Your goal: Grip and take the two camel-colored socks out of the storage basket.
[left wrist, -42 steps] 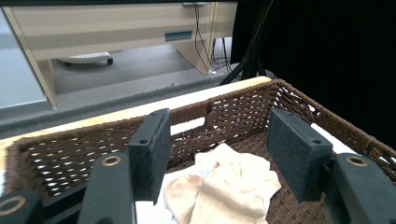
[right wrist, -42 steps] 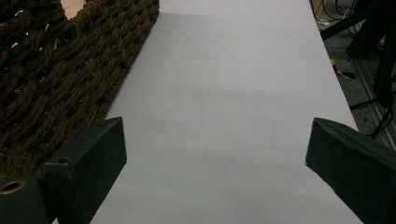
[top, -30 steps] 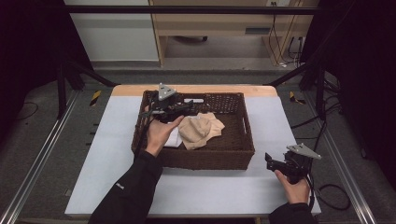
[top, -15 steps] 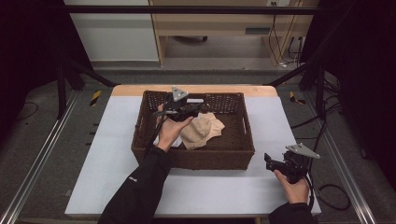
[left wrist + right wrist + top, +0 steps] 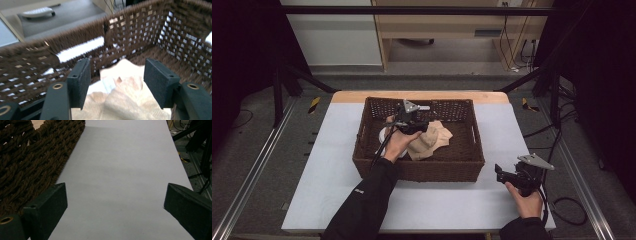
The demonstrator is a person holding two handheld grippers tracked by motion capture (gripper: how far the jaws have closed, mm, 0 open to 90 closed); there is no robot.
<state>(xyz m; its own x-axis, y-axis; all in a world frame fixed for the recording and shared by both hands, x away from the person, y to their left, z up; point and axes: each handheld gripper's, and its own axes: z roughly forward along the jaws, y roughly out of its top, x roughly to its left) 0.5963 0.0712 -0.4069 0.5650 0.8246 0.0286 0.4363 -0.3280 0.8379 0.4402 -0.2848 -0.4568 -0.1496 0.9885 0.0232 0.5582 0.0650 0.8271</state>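
Beige garment point(image 5: 428, 141) lies crumpled in the brown wicker basket point(image 5: 419, 169) on the tabletop point(image 5: 332, 150), not yet gripped. Left tongs point(image 5: 116, 83) hover spread over it; a grasp seems next. Right tongs point(image 5: 113, 212) rest spread and empty beside the basket. The fabric looks soft, wrinkled, with a pale label.

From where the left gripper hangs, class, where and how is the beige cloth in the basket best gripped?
Pinch the raised fold of the beige cloth from above. It lies crumpled in the wicker basket, whose walls block the sides, and the open left gripper already straddles that fold.
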